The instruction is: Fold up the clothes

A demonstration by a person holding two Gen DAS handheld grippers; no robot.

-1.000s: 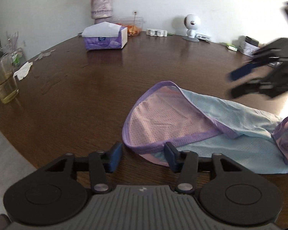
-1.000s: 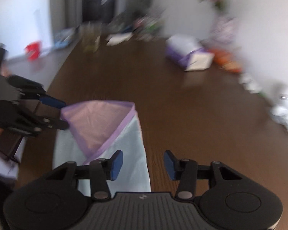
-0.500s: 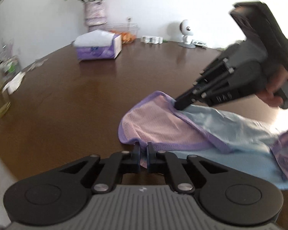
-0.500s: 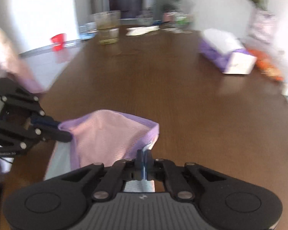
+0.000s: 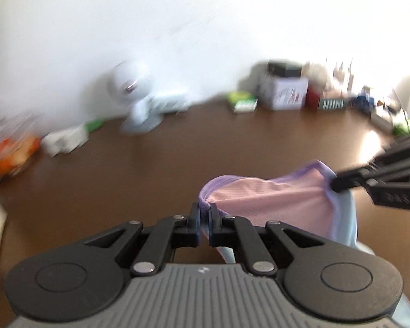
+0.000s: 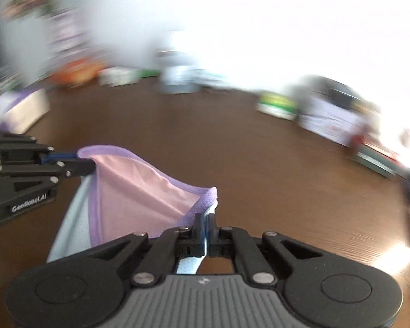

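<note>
The garment (image 5: 273,202) is pink mesh with fine perforations on its inner face, edged in a lilac band, and pale blue on the outer layer (the blue shows best along its side in the right wrist view (image 6: 73,213)). The table (image 5: 150,180) is dark brown wood with a faint grain. Both grippers, left gripper (image 5: 203,220) and right gripper (image 6: 205,225), are black with blue pads and ribbed grey bodies. The wall (image 5: 177,27) is white. A small round device (image 5: 131,87) is white too.

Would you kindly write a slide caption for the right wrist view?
Right gripper and left gripper pinch the garment's purple-trimmed edge above the brown table.
</note>
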